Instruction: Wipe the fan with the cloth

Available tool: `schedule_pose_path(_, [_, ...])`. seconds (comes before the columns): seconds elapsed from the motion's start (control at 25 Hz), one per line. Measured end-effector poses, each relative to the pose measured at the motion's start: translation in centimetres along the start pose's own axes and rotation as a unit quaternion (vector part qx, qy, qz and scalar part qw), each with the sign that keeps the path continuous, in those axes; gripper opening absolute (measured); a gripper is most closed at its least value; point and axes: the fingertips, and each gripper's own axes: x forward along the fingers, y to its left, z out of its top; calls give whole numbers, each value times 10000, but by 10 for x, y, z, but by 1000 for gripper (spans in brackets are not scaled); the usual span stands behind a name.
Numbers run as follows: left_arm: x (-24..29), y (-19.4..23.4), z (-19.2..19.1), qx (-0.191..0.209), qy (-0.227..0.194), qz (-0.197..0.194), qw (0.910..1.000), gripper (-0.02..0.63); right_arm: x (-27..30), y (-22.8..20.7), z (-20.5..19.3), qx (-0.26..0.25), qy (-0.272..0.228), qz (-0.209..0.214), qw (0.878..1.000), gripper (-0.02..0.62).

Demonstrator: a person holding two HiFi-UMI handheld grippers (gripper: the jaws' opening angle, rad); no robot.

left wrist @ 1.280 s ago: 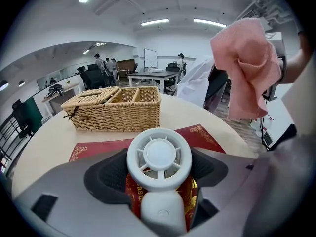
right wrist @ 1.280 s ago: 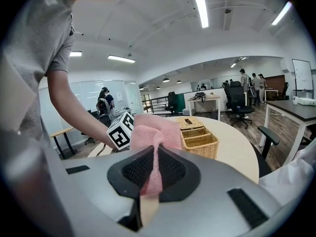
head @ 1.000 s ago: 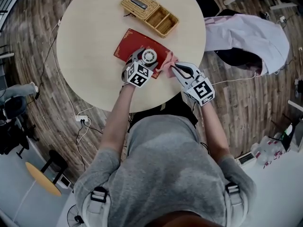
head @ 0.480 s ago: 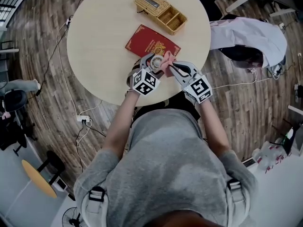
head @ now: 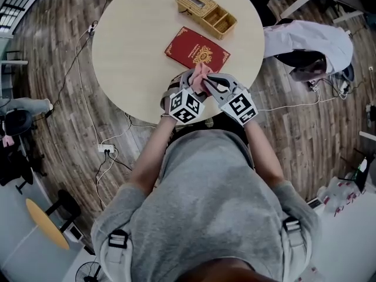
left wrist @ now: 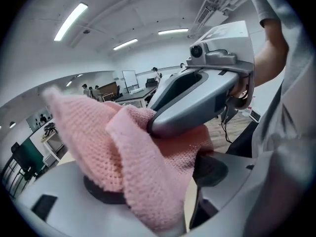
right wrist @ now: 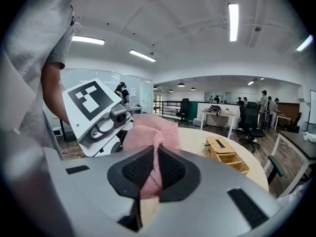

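Head view showed both grippers meeting over the table's (head: 135,69) near edge, with the cloth (head: 201,75) bunched between them. The right gripper (head: 210,87) had its jaws clamped on a fold of cloth. The left gripper (head: 188,82) had its jaws apart, cloth filling the gap and hiding the fan; whether they gripped anything could not be told. A book (head: 197,50) lay on the table just beyond, a basket (head: 207,12) at its far edge, and bare tabletop spread to the left.
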Motion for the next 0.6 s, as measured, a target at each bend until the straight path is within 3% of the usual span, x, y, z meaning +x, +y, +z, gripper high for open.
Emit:
schedule_pose_path(0.32, [-26, -15, 13, 374, -72, 108, 9992, 383, 0, 37, 24, -733, 91, -3, 9973, 29])
schedule_pose_path(0.6, [-33, -15, 18, 567, -131, 196, 9981, 383, -11, 61, 21, -839, 215, 140, 9961, 28])
